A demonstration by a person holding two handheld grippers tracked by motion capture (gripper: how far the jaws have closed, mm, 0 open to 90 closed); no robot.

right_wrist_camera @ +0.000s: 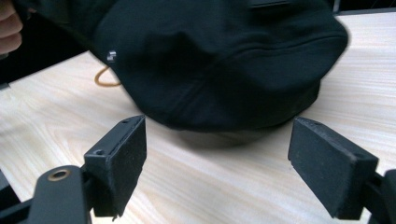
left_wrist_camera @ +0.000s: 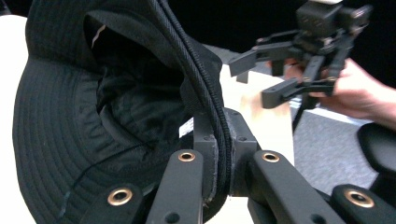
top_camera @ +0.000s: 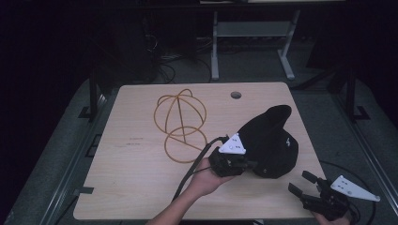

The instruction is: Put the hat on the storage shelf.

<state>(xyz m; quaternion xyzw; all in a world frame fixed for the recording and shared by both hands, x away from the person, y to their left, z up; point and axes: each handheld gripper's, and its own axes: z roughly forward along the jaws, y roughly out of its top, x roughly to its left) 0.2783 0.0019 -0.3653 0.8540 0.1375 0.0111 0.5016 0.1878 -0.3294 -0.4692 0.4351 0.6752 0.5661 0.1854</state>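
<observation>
Pale wood-grain table (top_camera: 136, 187), rounded corners, a round grommet hole (top_camera: 236, 95) near the far edge. Right of centre lies a black fabric hat (top_camera: 274, 140), soft and floppy, its brim stitched in concentric rows and edged with a corded rim. The near-left part of that brim is lifted off the table.

Left gripper (top_camera: 241, 165): jaws pressed together on the hat's brim edge; in the left gripper view the corded rim runs straight between them.

Right gripper (top_camera: 302, 183): jaws spread wide, dark matte pads (right_wrist_camera: 128, 154), hovering at the table's near right corner just short of the hat.

Left of the hat, a thin golden wire frame (top_camera: 180, 123) of looped hoops, dome-shaped, rests on the wood.
</observation>
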